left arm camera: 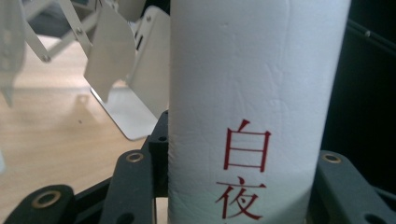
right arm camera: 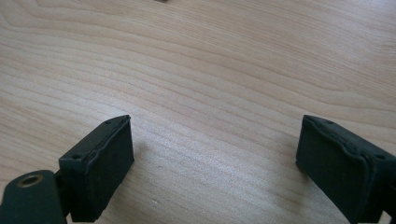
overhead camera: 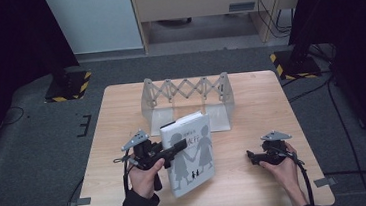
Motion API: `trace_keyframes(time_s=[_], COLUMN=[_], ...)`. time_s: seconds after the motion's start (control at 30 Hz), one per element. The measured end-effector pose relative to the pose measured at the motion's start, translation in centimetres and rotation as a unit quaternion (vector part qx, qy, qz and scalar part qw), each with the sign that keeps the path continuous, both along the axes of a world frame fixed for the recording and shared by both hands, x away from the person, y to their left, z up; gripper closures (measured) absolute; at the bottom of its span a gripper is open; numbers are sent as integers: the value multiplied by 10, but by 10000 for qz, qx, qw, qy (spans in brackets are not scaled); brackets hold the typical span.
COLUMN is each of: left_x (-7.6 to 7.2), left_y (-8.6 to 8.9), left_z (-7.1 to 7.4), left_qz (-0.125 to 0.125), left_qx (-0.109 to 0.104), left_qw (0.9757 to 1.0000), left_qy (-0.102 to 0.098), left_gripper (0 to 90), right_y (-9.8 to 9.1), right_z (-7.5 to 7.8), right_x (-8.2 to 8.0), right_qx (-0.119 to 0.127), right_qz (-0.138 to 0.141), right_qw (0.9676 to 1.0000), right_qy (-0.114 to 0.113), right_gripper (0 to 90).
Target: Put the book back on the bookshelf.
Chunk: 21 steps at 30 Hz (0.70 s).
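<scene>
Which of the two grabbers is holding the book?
The left gripper: its fingers clamp the white book by its spine. The right gripper is open, holding nothing.

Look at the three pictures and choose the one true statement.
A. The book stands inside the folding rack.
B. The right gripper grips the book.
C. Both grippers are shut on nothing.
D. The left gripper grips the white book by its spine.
D: in the left gripper view the white book sits clamped between the black jaws of the left gripper, spine toward the camera, while the right gripper stands open over the bare table.
</scene>
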<state>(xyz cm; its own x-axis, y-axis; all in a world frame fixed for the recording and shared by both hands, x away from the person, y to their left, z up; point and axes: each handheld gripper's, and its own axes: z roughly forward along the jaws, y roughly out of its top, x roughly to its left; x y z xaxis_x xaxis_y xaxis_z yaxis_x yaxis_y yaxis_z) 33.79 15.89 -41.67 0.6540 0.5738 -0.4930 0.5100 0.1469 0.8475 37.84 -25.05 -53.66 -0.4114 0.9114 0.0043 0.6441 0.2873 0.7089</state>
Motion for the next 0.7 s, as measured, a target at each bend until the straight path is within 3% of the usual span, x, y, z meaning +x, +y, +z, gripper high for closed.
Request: trace_keyframes(time_s=[0.3, 0.7], left_x=[7, 20], left_y=[23, 45], left_z=[14, 23], left_qz=[285, 569], left_qx=[-96, 111], left_qw=[9993, 9982], left_qy=[-217, -175], left_gripper=[526, 525], right_y=[0, 1], right_z=[-2, -2], right_x=[1, 2], right_qx=[29, 18], right_qz=[-21, -38], right_qw=[10000, 10000], right_qy=[-43, -39], right_gripper=[76, 59])
